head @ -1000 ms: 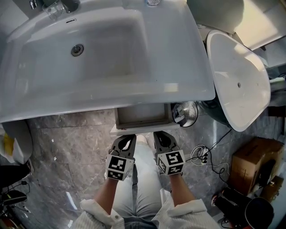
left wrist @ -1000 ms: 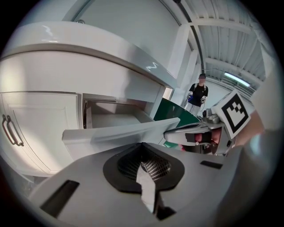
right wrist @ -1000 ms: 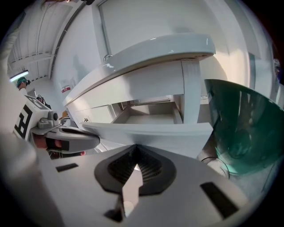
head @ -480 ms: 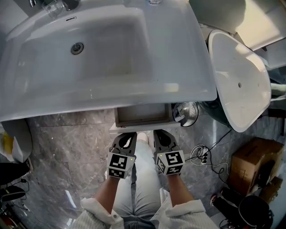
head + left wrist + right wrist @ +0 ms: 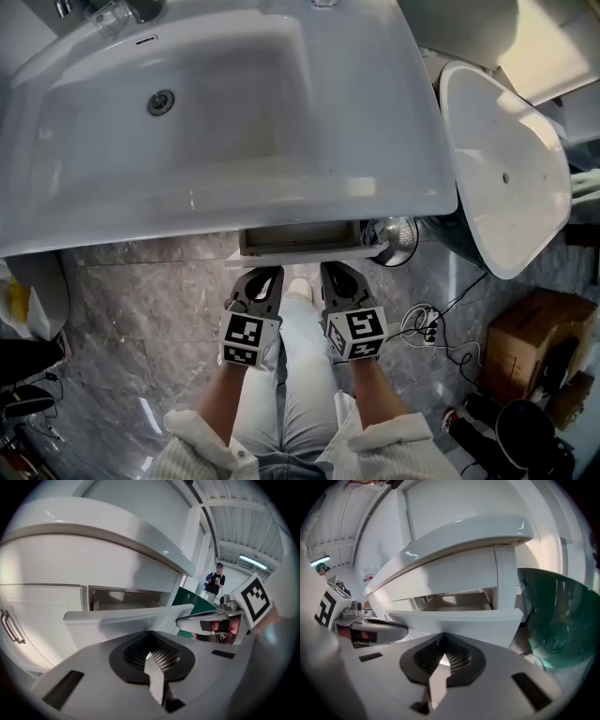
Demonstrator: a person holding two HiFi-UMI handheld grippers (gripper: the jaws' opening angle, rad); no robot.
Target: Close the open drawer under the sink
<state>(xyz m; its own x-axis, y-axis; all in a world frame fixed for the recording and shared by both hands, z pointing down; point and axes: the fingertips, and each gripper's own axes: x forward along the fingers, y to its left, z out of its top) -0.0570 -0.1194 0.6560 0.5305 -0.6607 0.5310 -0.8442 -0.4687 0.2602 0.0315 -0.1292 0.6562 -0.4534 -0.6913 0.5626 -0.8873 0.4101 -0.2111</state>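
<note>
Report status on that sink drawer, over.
Left gripper, right gripper shut, empty. Drawer partly open, grippers at its front. Nothing seen blocking it.

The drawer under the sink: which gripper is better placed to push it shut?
Close call, probably the right gripper: its shut jaws face the drawer front nearer its middle. The left gripper, also shut, sits just as close but nearer the front's left end. Pushing with both looks steadiest.

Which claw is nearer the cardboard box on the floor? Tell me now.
Right. The right claw is at the drawer front, on the side toward the cardboard box; the left claw is beside it, farther from the box.
</note>
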